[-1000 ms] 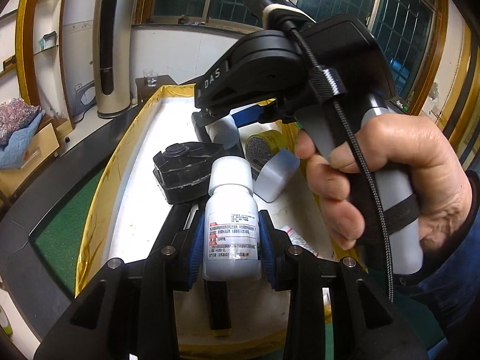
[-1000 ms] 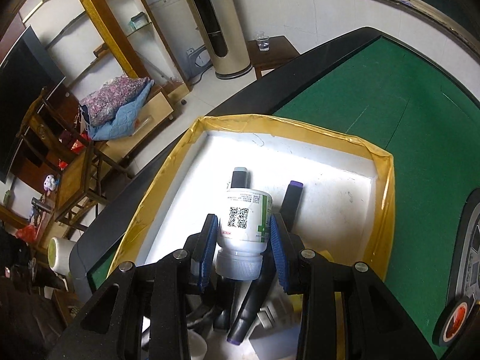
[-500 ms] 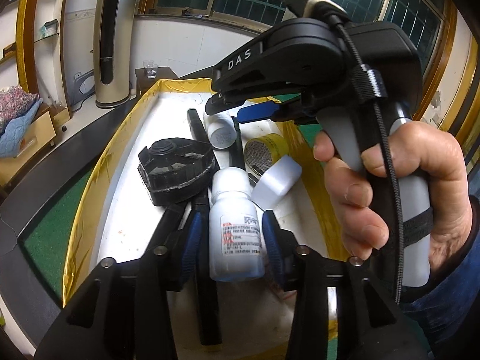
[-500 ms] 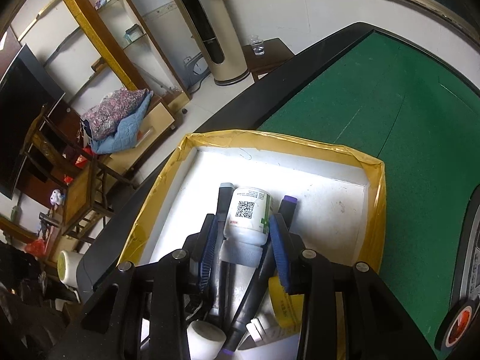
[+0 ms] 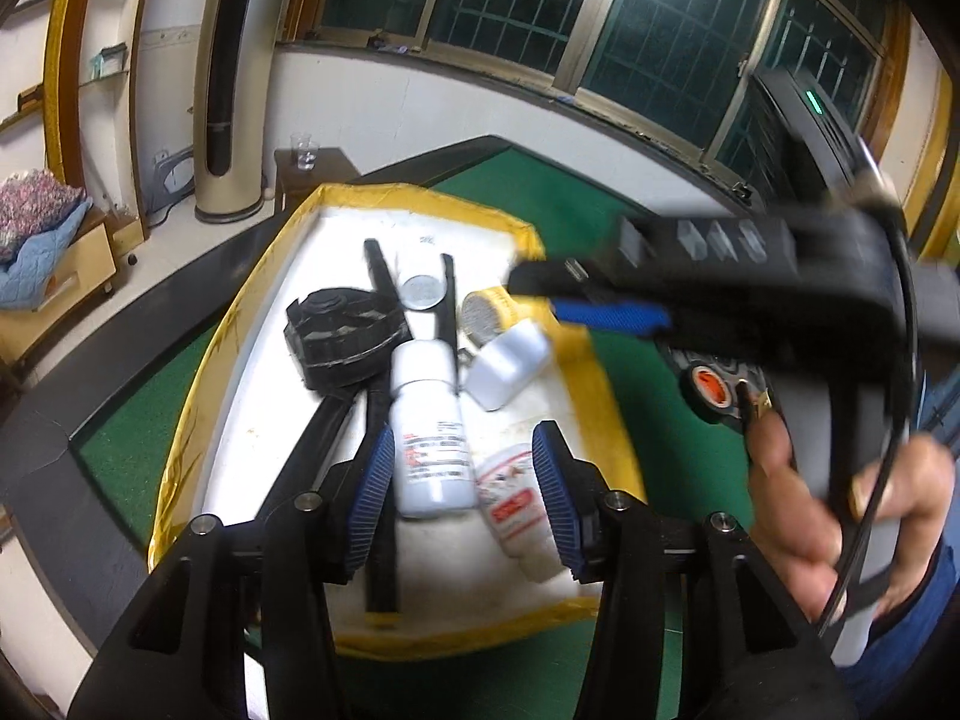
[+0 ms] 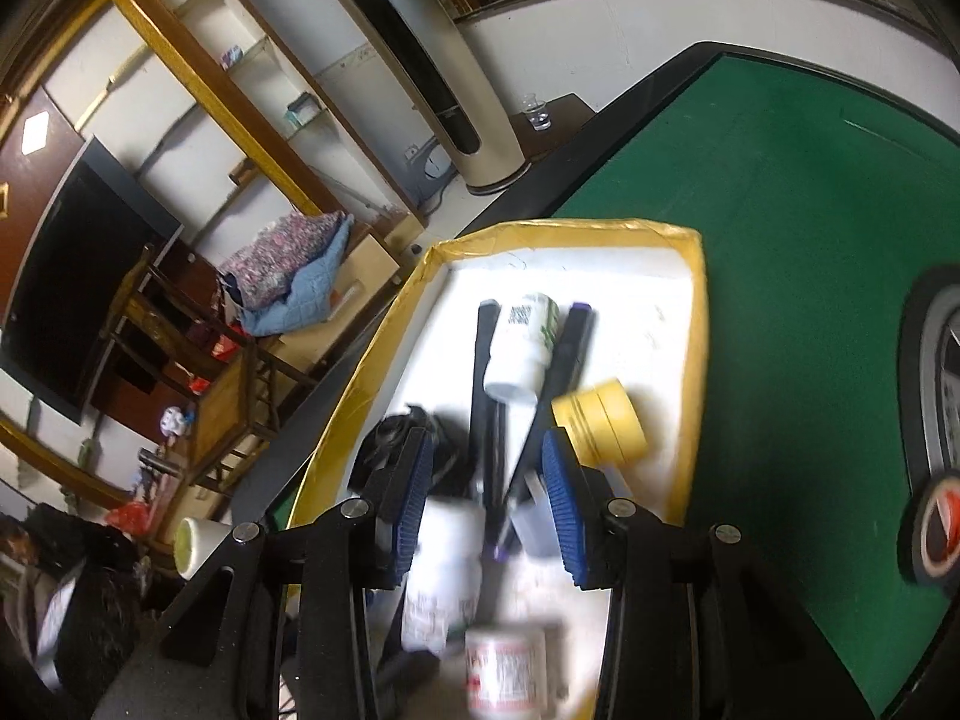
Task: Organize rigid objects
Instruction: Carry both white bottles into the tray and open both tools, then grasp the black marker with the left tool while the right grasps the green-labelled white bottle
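A white tray with a yellow rim (image 5: pixel 180 438) (image 6: pixel 696 324) sits on the green table. In it lie a white bottle with a red-printed label (image 5: pixel 429 426) (image 6: pixel 441 576), a second white bottle with a QR label (image 6: pixel 522 342), a small white jar (image 5: pixel 516 504), a black round part (image 5: pixel 342 336), a yellow tape roll (image 5: pixel 486 312) (image 6: pixel 600 420), a white cap (image 5: pixel 510 363) and black pens (image 6: pixel 483 372). My left gripper (image 5: pixel 462 498) is open above the red-label bottle. My right gripper (image 6: pixel 489 504) is open and empty, seen blurred at upper right in the left wrist view.
A black tape roll with an orange core (image 5: pixel 714 387) (image 6: pixel 936 531) lies on the green felt (image 6: pixel 780 240) to the right of the tray. The table has a black border (image 5: pixel 90 390). Shelves, a tower fan and furniture stand beyond it.
Both grippers have opened, let their white bottles go into the tray, and pulled back. The right gripper has swung away to the right.
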A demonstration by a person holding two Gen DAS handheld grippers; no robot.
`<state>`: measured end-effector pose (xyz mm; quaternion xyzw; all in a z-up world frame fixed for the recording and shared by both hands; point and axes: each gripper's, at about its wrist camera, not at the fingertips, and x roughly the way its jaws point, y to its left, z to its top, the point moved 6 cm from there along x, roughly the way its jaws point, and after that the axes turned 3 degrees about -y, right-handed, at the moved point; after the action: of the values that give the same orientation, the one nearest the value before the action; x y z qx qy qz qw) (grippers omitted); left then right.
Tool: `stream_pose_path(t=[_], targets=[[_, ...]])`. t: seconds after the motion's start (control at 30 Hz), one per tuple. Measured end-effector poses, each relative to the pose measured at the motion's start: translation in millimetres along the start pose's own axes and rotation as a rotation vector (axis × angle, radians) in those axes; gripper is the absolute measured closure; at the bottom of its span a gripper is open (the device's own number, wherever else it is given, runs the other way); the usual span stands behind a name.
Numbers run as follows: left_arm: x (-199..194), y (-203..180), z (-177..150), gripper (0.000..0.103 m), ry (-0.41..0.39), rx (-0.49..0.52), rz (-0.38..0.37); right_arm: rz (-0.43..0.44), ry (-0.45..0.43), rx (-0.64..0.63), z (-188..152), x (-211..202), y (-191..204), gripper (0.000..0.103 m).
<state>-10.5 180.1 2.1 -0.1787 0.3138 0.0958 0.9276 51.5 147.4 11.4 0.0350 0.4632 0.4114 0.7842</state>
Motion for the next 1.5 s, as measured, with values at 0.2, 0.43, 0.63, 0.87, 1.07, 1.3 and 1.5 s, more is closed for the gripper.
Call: stream_pose_path(t=[0.2,0.43,0.63,0.87,1.07,1.3,1.5], targets=[[-11,-40,-2,0.057,-0.014,0.059,-0.03,0.01,-0.055,0.087,-29,-49,-45,0.068],[-5,-111,-31,0.057,0.048,0.201,-0.114,-0.057,-0.116,0.145,-53,-112,-106,0.069],[5,-157,-61,0.057,0.12,0.315,-0.162,-0.27,-0.217,0.192,-63,-179,-189,0.061],[2,-171,-67,0.057,0.133,0.347,-0.164,-0.306,-0.192,0.294,-67,-180,-267,0.058],[7,-169,-69,0.057,0.15,0.347,-0.158,-0.211,-0.099,0.225,-68,-167,-243,0.057],[22,-182,-62,0.057,0.189,0.351,-0.2,-0.372,-0.039,0.085,-73,-137,-230,0.057],[49,-204,-45,0.057,0.286,0.291,-0.285,-0.446,-0.036,0.107,-91,-141,-237,0.068]])
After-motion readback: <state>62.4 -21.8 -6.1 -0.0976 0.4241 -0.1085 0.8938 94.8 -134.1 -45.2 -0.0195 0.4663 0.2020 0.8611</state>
